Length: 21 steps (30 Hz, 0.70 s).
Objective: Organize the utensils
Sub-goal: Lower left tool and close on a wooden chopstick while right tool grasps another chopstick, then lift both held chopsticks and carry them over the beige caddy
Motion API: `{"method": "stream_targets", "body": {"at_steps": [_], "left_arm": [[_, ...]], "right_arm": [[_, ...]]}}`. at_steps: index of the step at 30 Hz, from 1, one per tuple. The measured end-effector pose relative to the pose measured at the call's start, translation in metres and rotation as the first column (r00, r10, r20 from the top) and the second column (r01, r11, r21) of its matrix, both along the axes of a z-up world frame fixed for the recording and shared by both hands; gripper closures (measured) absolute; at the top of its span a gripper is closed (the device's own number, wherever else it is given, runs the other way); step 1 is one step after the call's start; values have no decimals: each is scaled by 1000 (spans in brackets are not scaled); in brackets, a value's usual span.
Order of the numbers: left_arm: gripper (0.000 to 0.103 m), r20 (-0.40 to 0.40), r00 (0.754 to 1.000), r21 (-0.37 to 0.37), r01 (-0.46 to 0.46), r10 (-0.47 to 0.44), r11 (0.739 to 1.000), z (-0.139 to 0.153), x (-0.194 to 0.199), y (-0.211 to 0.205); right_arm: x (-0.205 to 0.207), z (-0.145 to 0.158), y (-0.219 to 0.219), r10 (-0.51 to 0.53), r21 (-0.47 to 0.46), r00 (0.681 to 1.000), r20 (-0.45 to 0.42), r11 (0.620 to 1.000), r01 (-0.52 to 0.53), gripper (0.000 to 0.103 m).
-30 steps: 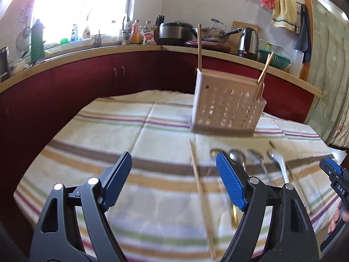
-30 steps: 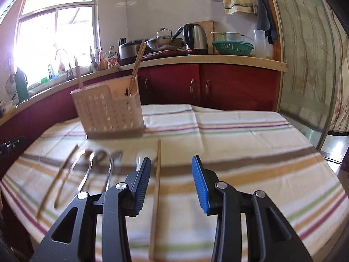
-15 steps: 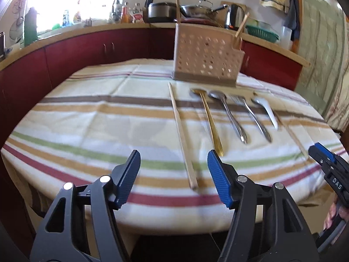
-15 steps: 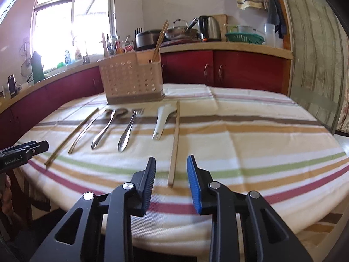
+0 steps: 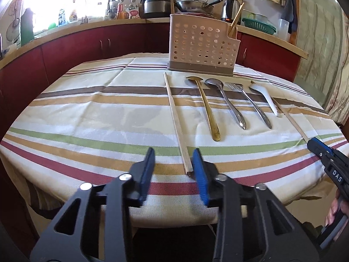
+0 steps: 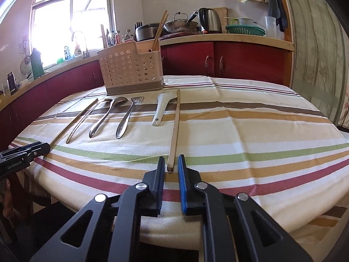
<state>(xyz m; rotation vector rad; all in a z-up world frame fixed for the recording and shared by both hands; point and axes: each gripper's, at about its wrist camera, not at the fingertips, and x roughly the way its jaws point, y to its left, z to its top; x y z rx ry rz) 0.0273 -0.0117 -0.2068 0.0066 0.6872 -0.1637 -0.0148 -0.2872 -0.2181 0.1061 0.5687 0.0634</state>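
Two wooden chopsticks lie on the striped tablecloth, either side of a row of cutlery. My left gripper is closing around the near end of the left chopstick. That end lies close to the right pad, with a clear gap on the left. My right gripper is closing on the near end of the right chopstick, with thin gaps on both sides. Between the chopsticks lie a gold spoon, a steel spoon, a fork and a white ceramic spoon. A beige perforated holder stands behind them with chopsticks in it.
The round table's near edge drops off just under both grippers. Red cabinets and a crowded counter with pots and a kettle run behind the table. A hand holds the right gripper at the left wrist view's right edge.
Both grippers have drawn back and sunk to the table's near edge. Their jaws have narrowed around the chopsticks' near ends.
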Motion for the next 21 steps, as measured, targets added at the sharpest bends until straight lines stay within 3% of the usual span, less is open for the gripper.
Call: {"method": "stream_targets", "body": {"at_steps": [5, 12, 21], "left_arm": [[96, -4, 1000, 2, 2, -2, 1000, 0, -1, 7], [96, -17, 1000, -20, -4, 3, 1000, 6, -5, 20], [96, 73, 997, -13, -5, 6, 1000, 43, -15, 30]], "right_arm": [[-1, 0, 0, 6, 2, 1000, -2, 1000, -6, 96], [-4, 9, 0, -6, -3, 1000, 28, 1000, 6, 96], [-16, 51, -10, -39, -19, 988, 146, 999, 42, 96]]}}
